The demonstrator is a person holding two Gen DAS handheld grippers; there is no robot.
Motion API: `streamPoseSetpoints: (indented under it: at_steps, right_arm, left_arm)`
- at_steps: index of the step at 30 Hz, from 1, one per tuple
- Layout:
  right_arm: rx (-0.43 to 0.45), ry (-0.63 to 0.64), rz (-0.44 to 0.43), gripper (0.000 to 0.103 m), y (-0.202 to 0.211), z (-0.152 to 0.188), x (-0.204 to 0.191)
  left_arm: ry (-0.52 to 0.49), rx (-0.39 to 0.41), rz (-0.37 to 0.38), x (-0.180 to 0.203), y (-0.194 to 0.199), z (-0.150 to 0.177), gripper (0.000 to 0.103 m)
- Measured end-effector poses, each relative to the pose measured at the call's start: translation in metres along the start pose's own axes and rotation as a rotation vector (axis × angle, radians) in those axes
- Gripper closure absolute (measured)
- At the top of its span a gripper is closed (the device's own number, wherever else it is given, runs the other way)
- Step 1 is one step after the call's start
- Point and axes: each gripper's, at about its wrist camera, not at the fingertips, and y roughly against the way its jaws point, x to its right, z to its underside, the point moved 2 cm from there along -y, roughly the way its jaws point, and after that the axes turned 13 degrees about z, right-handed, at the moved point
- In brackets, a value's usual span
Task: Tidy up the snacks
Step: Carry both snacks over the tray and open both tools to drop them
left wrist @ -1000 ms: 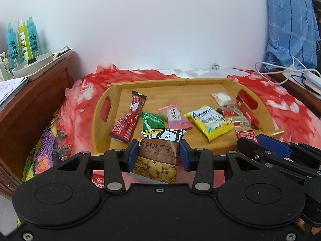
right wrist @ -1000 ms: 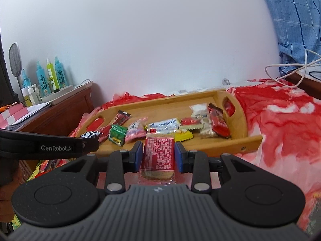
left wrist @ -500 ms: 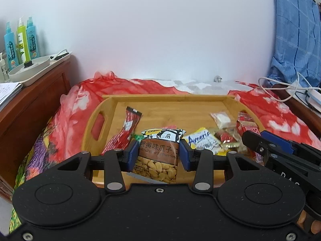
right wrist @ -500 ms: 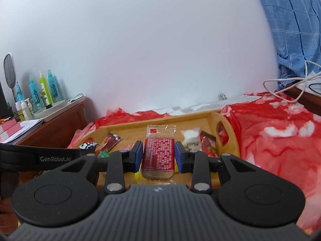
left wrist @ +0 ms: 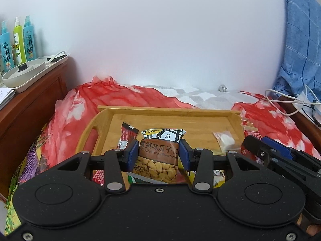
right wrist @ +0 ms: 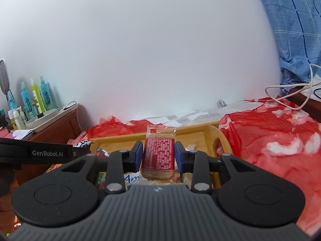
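Note:
My left gripper [left wrist: 158, 154] is shut on a brown sunflower-seed packet [left wrist: 158, 160] and holds it upright over the near part of the bamboo tray [left wrist: 168, 110]. My right gripper [right wrist: 159, 154] is shut on a red-labelled biscuit packet [right wrist: 158, 156], held upright over the tray's [right wrist: 212, 134] right end. In the left wrist view the tray holds a red stick packet [left wrist: 127, 136] and a small white packet [left wrist: 225, 139]. The right gripper shows at the lower right there [left wrist: 266, 150]. Other snacks lie mostly hidden under both grippers.
The tray rests on a bed with a red and white cloth [left wrist: 66, 112]. A wooden nightstand [left wrist: 30, 92] at left carries a white tray and spray bottles [left wrist: 18, 40]. White cables [left wrist: 291, 100] and blue fabric [left wrist: 301, 40] are at right. A white wall is behind.
Both grippers have moved forward over the tray with their packets still held. The tray's snacks have slid down out of view beneath them.

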Motion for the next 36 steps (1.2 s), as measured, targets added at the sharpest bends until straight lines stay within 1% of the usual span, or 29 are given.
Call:
streamPoseSetpoints:
  at_steps: [9,15,19,24,28,36]
  right_arm:
    - [-0.019,-0.005,0.007,0.064,-0.022,-0.005,0.003]
    - [-0.033,-0.017,-0.001,0.064,-0.035,-0.01,0.005]
    - [-0.036,-0.014,-0.008,0.064,-0.043,-0.013,0.003]
    - [-0.054,-0.039,-0.018,0.064,-0.053,-0.017,0.003]
    - [-0.05,-0.025,-0.026,0.064,-0.063,-0.021,0.001]
    - [-0.104,-0.049,-0.051,0.064,-0.091,-0.02,0.004]
  left_arm:
    - [0.018,-0.028,-0.019,0.0,-0.027,-0.01,0.062]
    - [0.0,-0.053,-0.044,-0.004,-0.045,-0.017,0.062]
    - [0.009,-0.07,-0.054,-0.01,-0.058,-0.023,0.062]
    - [0.011,-0.085,-0.055,-0.014,-0.074,-0.029,0.062]
    - [0.01,-0.095,-0.057,-0.017,-0.085,-0.036,0.062]
    - [0.035,-0.122,-0.06,-0.019,-0.109,-0.041,0.062]
